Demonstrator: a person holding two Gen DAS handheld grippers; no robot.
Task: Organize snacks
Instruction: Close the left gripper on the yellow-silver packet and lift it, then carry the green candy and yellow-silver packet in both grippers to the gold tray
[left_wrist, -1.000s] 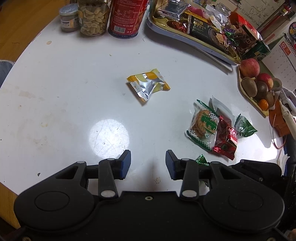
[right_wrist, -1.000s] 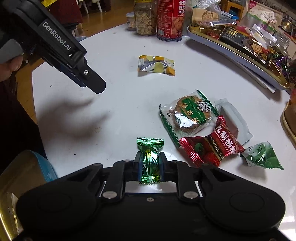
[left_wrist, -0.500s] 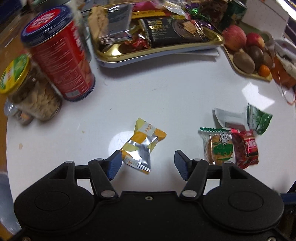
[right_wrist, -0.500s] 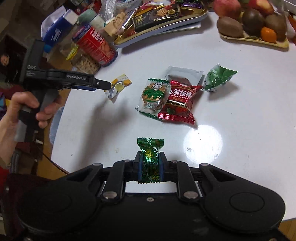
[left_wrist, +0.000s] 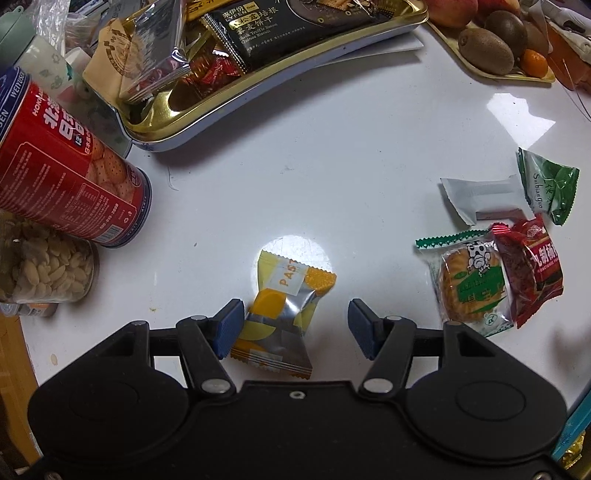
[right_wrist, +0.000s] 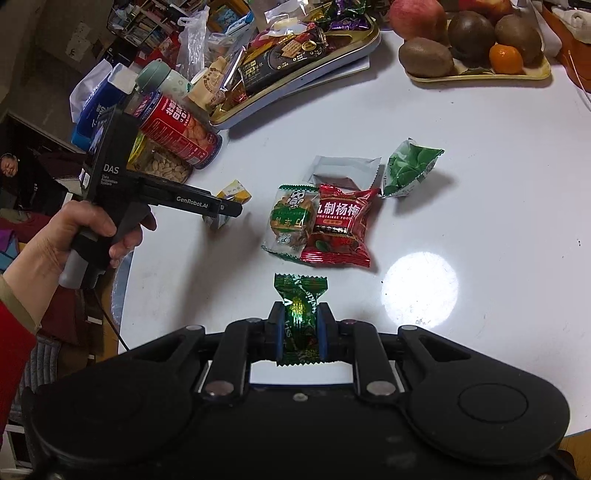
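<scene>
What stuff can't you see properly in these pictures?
- Yellow snack, right wrist view: mostly hidden behind the left gripper.
- Green candy, right wrist view: its middle is covered by the right gripper.
- Silver packet, left wrist view: part lies under the red packet.

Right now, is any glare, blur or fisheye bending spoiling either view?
Left wrist view: a round glare spot sits on the white table just behind the yellow snack packet; the red biscuit can leans from fisheye bending. Right wrist view: a similar bright spot beside the sharp green candy; no motion blur.
</scene>
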